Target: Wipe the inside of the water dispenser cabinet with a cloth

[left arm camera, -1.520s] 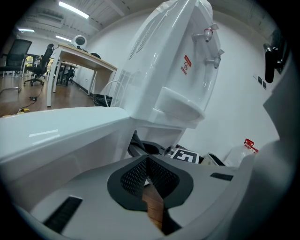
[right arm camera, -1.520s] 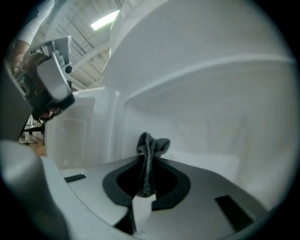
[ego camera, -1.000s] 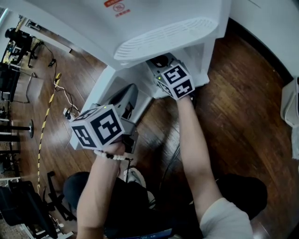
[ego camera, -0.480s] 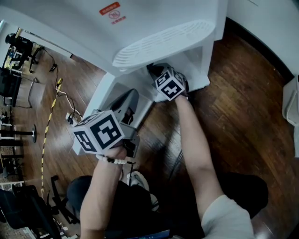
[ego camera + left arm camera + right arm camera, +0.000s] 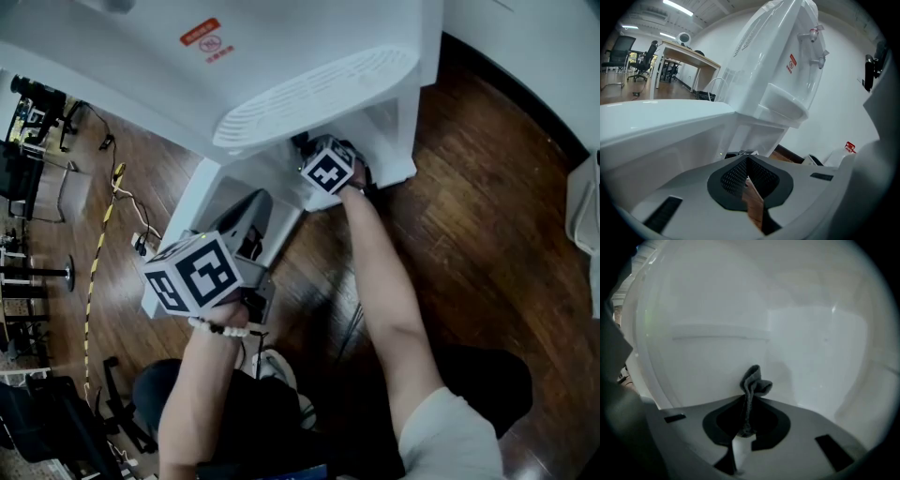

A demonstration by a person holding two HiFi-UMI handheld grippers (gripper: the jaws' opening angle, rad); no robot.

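The white water dispenser (image 5: pixel 281 56) is viewed from above. Inside its lower cabinet (image 5: pixel 797 348), the right tool (image 5: pixel 750 404) is clenched on a grey cloth (image 5: pixel 753 382). The left tool (image 5: pixel 746 161) is held closed and empty outside.

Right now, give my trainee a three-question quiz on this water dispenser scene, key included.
1. Pick one: the right gripper holds A) a cloth, B) a cup, C) nothing.
2. True or false: the left gripper is inside the cabinet.
3. Fill the gap: the right gripper reaches in under the slotted white drip ___.

Key
1. A. The grey cloth is pinched between its fingers.
2. False. It is outside, with its fingers shut and empty.
3. tray
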